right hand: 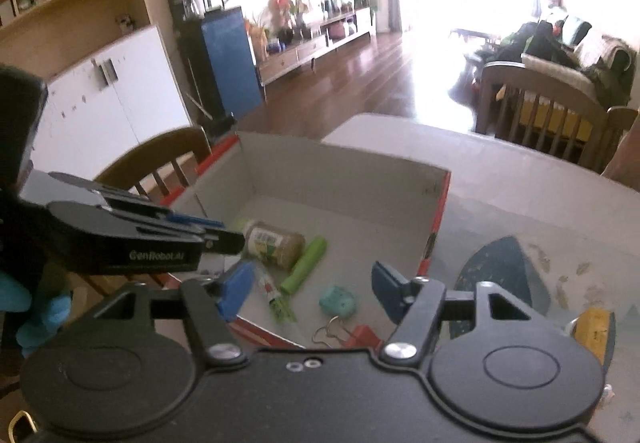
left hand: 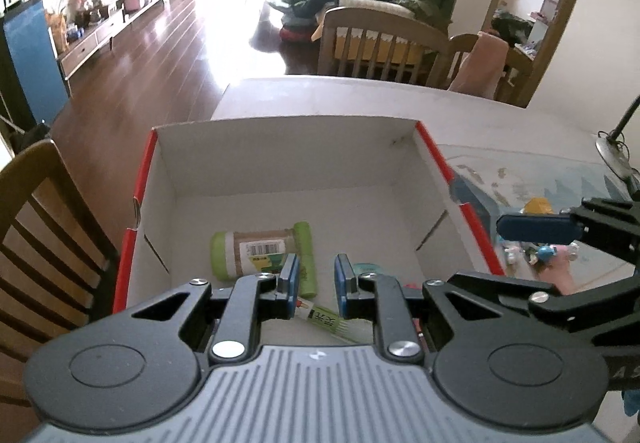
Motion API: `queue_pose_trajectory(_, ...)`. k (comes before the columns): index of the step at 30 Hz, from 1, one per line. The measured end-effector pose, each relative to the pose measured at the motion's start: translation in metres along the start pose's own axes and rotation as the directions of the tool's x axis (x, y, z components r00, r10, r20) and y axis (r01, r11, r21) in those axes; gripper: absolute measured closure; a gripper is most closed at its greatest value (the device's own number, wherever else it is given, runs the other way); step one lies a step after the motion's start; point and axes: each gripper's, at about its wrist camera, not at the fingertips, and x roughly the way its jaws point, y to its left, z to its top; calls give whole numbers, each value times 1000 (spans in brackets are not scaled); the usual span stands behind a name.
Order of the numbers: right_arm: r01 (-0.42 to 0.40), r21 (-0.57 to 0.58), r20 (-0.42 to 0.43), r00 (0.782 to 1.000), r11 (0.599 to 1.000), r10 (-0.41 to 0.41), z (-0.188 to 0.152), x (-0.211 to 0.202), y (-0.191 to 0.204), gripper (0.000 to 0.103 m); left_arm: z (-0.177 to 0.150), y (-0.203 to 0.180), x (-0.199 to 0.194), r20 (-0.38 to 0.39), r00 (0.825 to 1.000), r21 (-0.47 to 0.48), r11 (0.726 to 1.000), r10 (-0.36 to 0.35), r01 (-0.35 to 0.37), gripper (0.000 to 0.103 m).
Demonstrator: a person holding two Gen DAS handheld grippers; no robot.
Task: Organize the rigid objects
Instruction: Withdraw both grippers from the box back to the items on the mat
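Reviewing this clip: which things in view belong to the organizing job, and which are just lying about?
Job:
white cardboard box with red edges
brown jar with green lid
green cylindrical tube
teal rounded case
yellow block on the table
left gripper and right gripper, both open and empty

Lying about:
wooden chair
sofa
blue panel

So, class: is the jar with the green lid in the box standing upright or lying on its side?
Lying on its side. The jar rests lengthwise on the floor of the box, green lid pointing sideways, barcode label facing up.
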Motion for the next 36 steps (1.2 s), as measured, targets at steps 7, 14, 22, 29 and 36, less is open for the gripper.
queue_pose_trajectory(7, -9, 27, 48, 999, 1000, 8, -9, -32, -10, 30, -1, -18, -16, 26, 999, 15, 1000, -25, 25, 85)
queue_pose_trajectory(14, 29, 54, 110, 993, 998, -34, -33, -71, -30, 24, -2, -38, -29, 52, 997, 10, 999, -51, 51, 85)
queue_pose_trajectory(22, 108, 121, 104, 987, 987, -121, -67, -101, -71, 22, -11, -75, -21, 44, 996, 27, 997, -71, 70, 85)
queue_pose_trajectory(29, 152, 164, 66, 984, 975, -165, -95, -114, -111, 21, -19, -116, -4, 42, 990, 22, 990, -138, 137, 69)
queue_pose_trajectory(36, 159, 162, 41, 985, 974, -168, -113, -119, -139, 21, -20, -157, 13, 46, 989, 46, 990, -137, 135, 37)
